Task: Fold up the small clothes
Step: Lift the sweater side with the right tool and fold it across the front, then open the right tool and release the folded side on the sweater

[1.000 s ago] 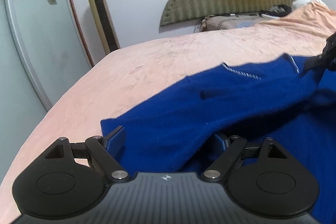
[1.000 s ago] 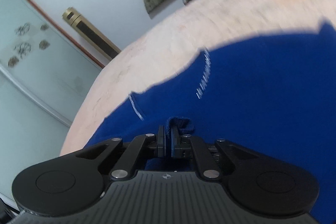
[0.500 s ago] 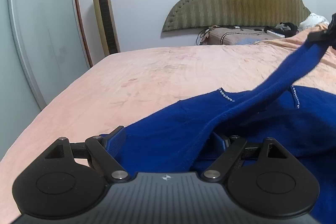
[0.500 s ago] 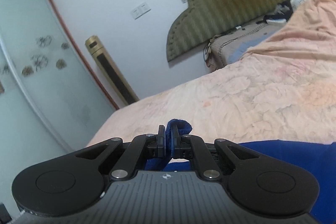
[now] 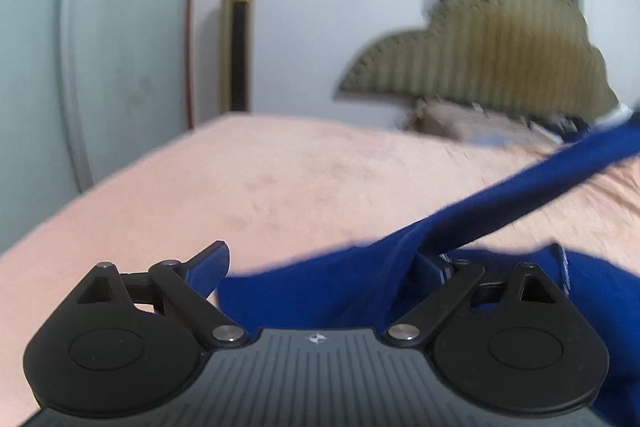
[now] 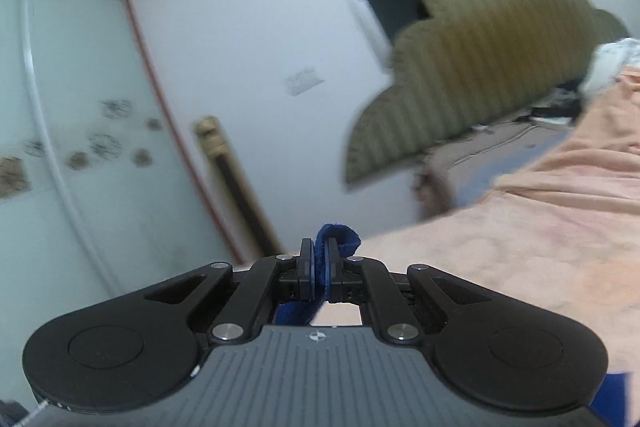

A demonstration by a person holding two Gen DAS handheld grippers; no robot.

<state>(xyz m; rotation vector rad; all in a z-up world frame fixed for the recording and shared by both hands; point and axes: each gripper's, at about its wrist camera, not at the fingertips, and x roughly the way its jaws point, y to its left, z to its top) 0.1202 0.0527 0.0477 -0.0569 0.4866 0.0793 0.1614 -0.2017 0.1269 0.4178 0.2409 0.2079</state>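
Now the blue garment (image 5: 360, 291) is lying on the pink bed (image 5: 280, 187) ahead of the left gripper (image 5: 320, 267), whose jaws are standing apart around bunched cloth, while the right gripper (image 6: 318, 267) is pinching a raised fold tight. Judging the fold mid-carry: next, laying it across squarely.

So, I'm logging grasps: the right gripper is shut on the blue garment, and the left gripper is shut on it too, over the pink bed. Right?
Not quite. The left gripper is open: the left wrist view shows its fingers spread wide around the blue garment. The right gripper is indeed shut on it, over the pink bed.
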